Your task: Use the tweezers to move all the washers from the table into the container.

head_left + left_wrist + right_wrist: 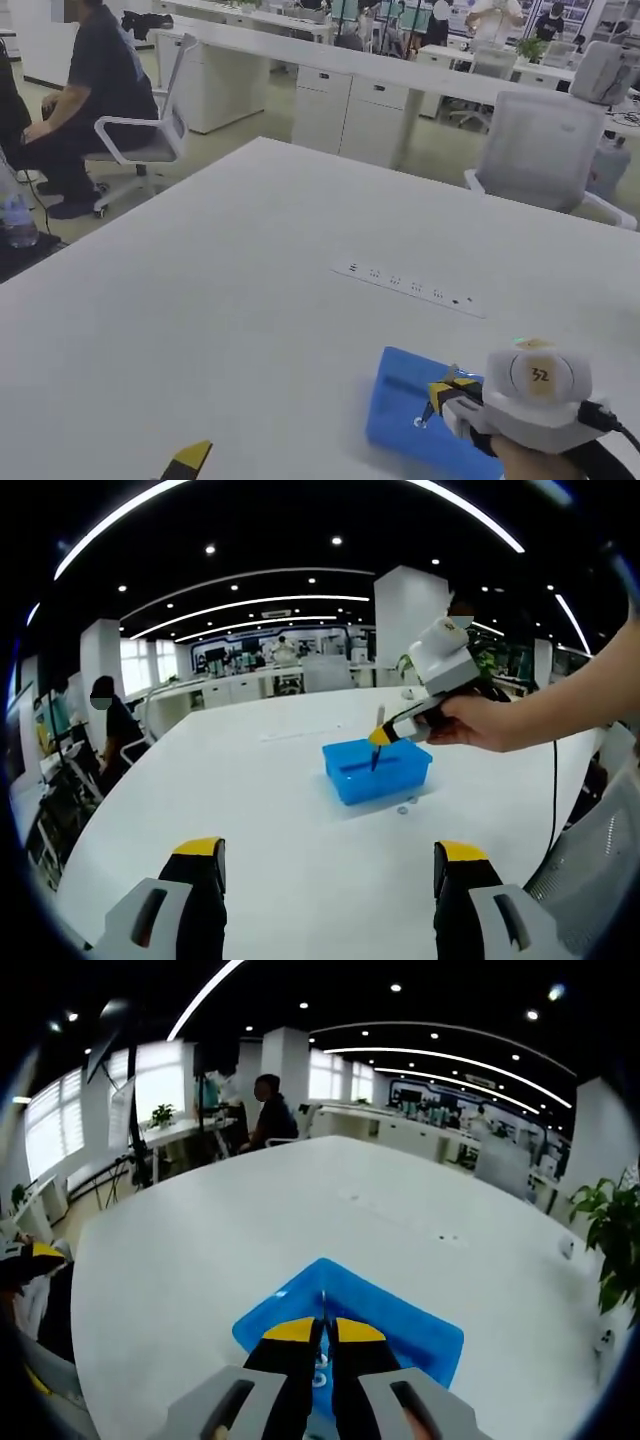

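Tweezers of thin grey metal (377, 742) are pinched between the pressed-together fingers of the right gripper (323, 1332). Their long axis runs on from the fingers and slants down, with the tips inside the shallow blue plastic container (352, 780). In the head view the container (395, 400) sits at the near right of the white tabletop (220, 330), directly under the right gripper (436, 402). I cannot tell whether the tips carry a washer.

Two tiny pale specks, probably washers (403, 807), lie on the bare tabletop just beside the container wall that faces the left gripper. If so, the next pick calls for lifting the tips over that wall and setting them down just outside it. The right gripper is much the nearer.

The left gripper (330, 880) is held well apart at the near left. Its yellow-tipped fingers (200, 865) are spread and hold nothing.

The only writing I can read is "32" on a round yellow sticker (540, 375) on the right gripper's white housing. Beyond the container, a white socket strip (410, 285) lies flat on the tabletop, its markings too small to read.
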{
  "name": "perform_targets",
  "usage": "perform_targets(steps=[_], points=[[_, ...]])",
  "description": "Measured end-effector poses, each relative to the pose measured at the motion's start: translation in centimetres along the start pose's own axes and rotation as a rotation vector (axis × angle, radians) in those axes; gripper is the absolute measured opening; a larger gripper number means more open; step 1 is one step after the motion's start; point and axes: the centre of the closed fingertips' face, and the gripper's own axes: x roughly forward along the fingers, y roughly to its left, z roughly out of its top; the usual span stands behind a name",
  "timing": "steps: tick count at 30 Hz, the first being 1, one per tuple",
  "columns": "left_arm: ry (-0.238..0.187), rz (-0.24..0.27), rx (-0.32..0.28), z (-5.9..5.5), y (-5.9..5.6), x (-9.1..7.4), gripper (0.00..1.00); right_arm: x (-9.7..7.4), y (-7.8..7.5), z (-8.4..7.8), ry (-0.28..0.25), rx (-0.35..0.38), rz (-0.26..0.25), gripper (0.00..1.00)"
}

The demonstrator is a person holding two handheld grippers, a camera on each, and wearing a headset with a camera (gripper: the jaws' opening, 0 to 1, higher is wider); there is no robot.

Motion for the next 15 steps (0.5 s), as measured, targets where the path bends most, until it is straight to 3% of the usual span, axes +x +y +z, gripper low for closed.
perform_targets(steps=[5, 15], points=[[-0.002, -0.003, -0.005, 0.0, 0.0, 0.0, 0.88, 0.5, 0.5, -0.5, 0.013, 0.031, 0.02, 0.01], [0.001, 0.0, -0.005, -0.1, 0.0, 0.0, 0.87, 0.9, 1.0, -1.2, 0.027, 0.023, 0.028, 0.01]])
